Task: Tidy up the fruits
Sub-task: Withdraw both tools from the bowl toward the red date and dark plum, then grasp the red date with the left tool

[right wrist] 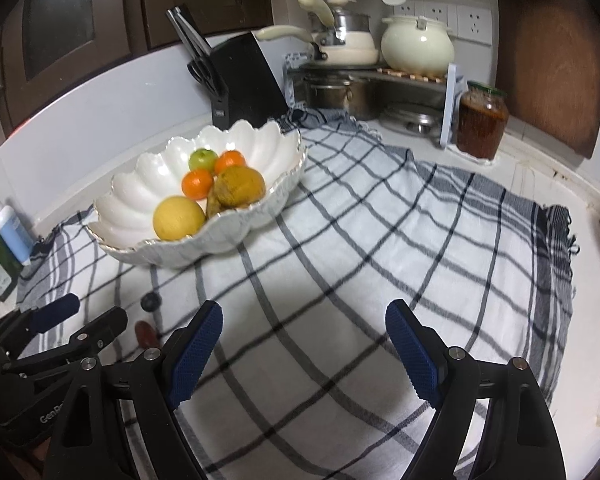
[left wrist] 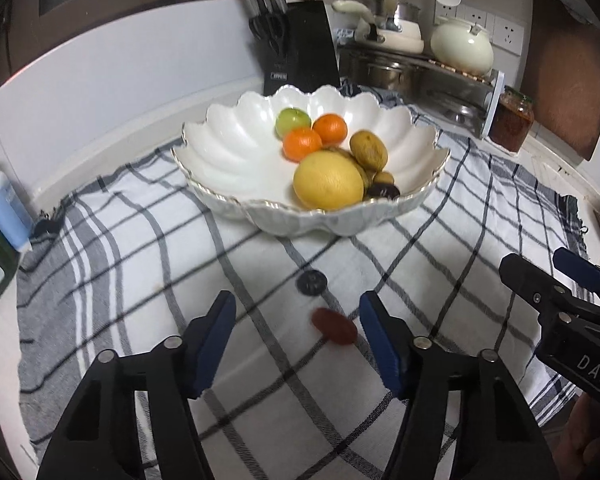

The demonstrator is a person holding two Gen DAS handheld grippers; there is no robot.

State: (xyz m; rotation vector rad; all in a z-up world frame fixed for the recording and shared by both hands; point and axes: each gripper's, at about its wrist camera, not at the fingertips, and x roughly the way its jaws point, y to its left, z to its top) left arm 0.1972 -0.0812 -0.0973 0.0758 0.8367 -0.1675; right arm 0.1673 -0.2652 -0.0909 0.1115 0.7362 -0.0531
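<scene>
A small red oval fruit (left wrist: 334, 326) lies on the checked cloth (left wrist: 140, 240) between the fingers of my left gripper (left wrist: 296, 308), close to the right finger; the pads do not touch it and the jaws stand apart. A dark round thing (left wrist: 311, 283) lies just beyond it. Behind stands a white scalloped bowl (left wrist: 300, 220) holding a yellow citrus (left wrist: 328, 180), two oranges (left wrist: 302, 144), a green apple (left wrist: 292, 120), a kiwi (left wrist: 368, 150) and dark dates (left wrist: 384, 190). My right gripper (right wrist: 305, 308) hovers open over bare cloth, right of the left gripper (right wrist: 96, 308) and the red fruit (right wrist: 146, 332).
A black knife block (left wrist: 300, 48) stands behind the bowl. A rack with pots (left wrist: 420, 64) and a jar of red paste (left wrist: 512, 122) fill the back right, with a wooden board (left wrist: 568, 72) against the wall. Bottles (left wrist: 4, 212) stand at the left edge.
</scene>
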